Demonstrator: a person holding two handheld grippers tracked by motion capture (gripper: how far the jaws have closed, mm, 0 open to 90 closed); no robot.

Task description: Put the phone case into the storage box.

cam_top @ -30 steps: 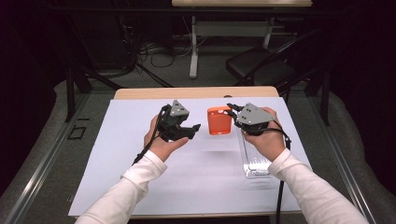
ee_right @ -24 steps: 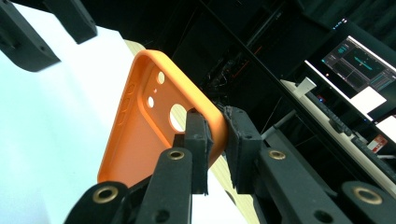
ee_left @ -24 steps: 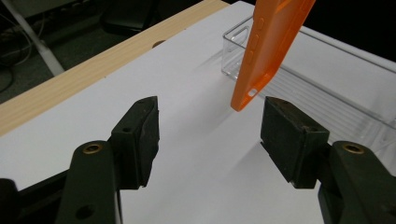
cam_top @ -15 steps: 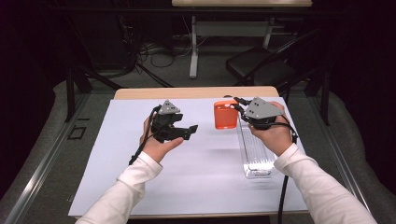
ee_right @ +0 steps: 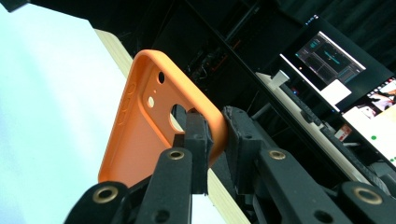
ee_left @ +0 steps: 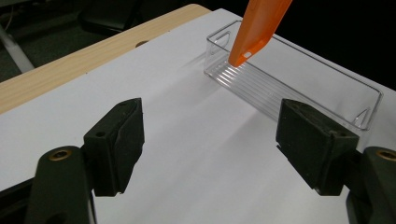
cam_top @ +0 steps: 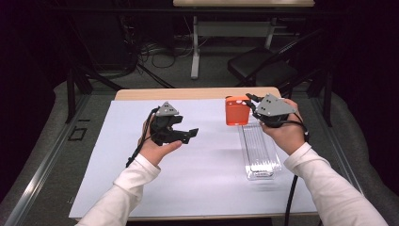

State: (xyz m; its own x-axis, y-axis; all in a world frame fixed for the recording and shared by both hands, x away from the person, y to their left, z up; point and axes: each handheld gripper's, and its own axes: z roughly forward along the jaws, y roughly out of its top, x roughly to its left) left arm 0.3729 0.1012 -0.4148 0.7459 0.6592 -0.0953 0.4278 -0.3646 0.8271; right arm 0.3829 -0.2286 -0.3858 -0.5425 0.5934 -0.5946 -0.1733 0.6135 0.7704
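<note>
An orange phone case (cam_top: 236, 111) hangs upright in the air, with my right gripper (cam_top: 249, 106) shut on its edge by the camera cut-out. In the right gripper view both pads of the right gripper (ee_right: 215, 133) press on the case's (ee_right: 140, 121) rim. The case (ee_left: 257, 28) hovers over the far end of a clear plastic tray (cam_top: 259, 150), which lies lengthwise at the table's right. My left gripper (cam_top: 186, 127) is held above the middle of the sheet. Its jaws have just been opening, and the left gripper (ee_left: 210, 140) has nothing between them. It faces the tray (ee_left: 299, 88).
A white sheet (cam_top: 202, 179) covers most of the wooden table (cam_top: 188, 93). Beyond the far edge stand a dark chair (cam_top: 263, 70), a table leg (cam_top: 195, 47) and floor cables. Lit monitors (ee_right: 336, 60) show in the right gripper view.
My right gripper has carried the orange case to the right and a little up, to above the tray's far end. The left gripper's jaws have spread wider, and its hand has barely moved.
</note>
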